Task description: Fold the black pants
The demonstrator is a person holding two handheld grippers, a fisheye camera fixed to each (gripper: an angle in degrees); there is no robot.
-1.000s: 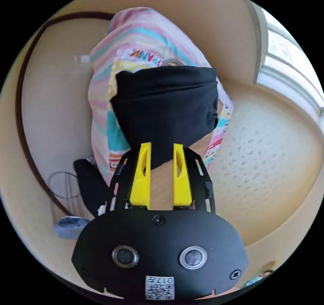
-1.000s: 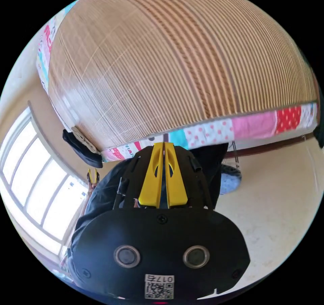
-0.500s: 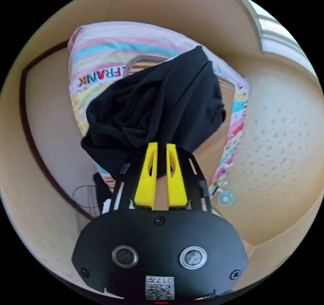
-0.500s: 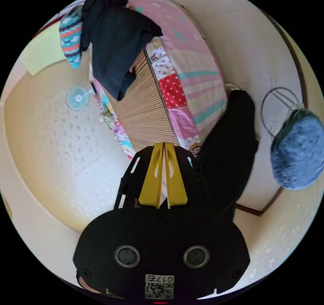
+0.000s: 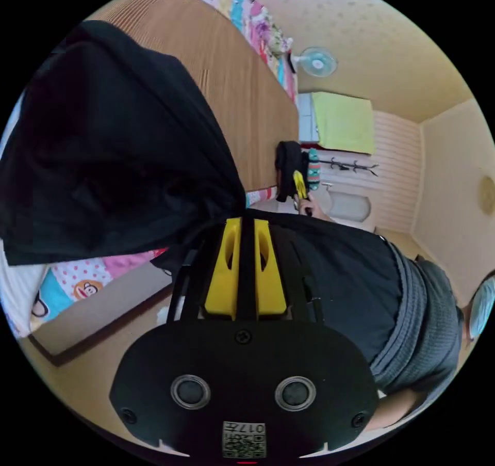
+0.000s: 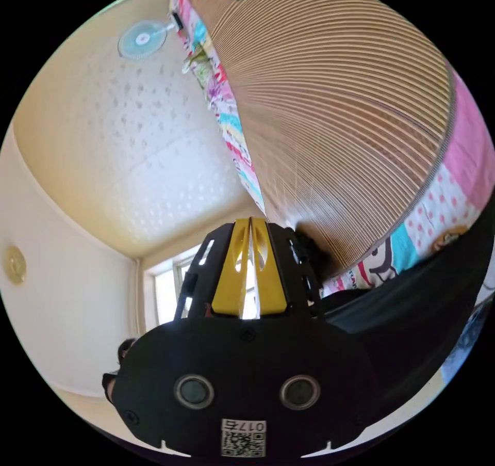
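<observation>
The black pants [image 5: 113, 146] hang in a bunched mass at the left of the left gripper view, above the bed's edge. My left gripper [image 5: 246, 222] is shut on a gathered part of them; black cloth shows between its yellow jaws. Further off in that view a hand holds my right gripper [image 5: 298, 179] near the bed's far corner. In the right gripper view, my right gripper [image 6: 250, 222] is shut with nothing in it; bright window light shows behind its tips.
A bamboo mat [image 5: 242, 89] [image 6: 350, 105] covers the bed over a patchwork quilt [image 6: 227, 110]. Another dark garment [image 5: 286, 166] and a striped one [image 5: 313, 169] lie at its far corner. The person's dark top [image 5: 340, 280] is close behind my jaws. A fan [image 6: 140, 37] stands beyond.
The left jaws have gone from wide apart to shut on the pants, which are now bunched and raised instead of lying flat on the bed. Both cameras have swung widely. The right jaws stay shut.
</observation>
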